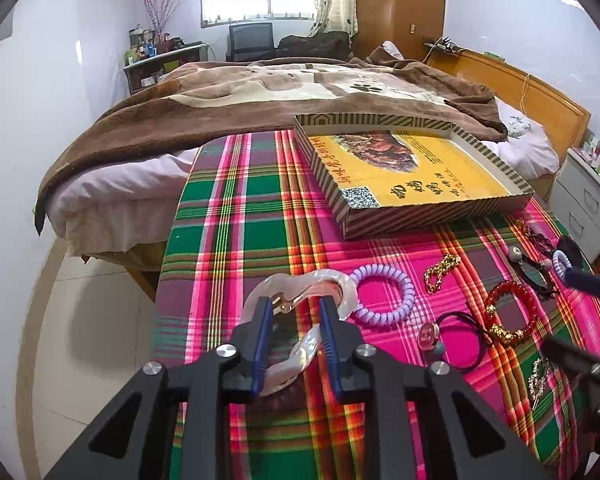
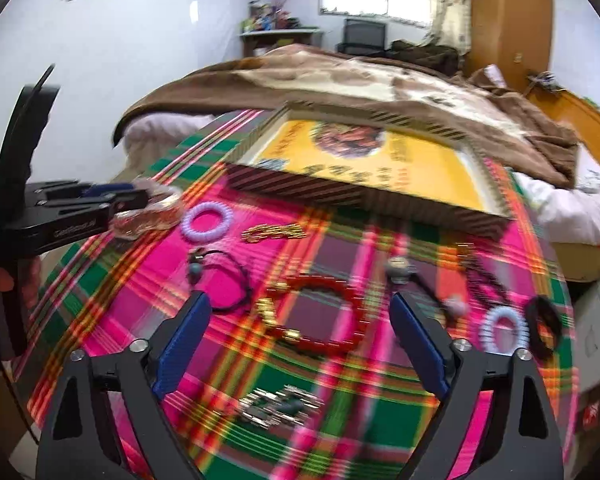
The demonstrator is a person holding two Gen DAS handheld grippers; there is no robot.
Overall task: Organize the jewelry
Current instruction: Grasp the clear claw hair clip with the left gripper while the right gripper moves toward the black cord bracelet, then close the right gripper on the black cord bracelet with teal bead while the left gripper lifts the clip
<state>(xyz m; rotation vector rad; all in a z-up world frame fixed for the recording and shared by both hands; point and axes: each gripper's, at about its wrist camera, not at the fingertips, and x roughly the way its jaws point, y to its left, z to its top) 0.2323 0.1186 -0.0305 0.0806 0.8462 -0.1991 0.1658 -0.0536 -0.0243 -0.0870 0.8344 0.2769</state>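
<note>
blue ribbed fingers [image 1: 327,322] of the left gripper [image 1: 294,306] are pinched on a glossy translucent chain-link clip [image 1: 300,292] at the plaid cloth's [image 1: 240,216] near left; the right gripper [image 2: 300,312] is held spread above a red beaded bracelet [image 2: 320,312].

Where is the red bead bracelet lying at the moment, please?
In the right wrist view, the red bead bracelet lies on the plaid cloth, centre, beside the black hair tie.
</note>
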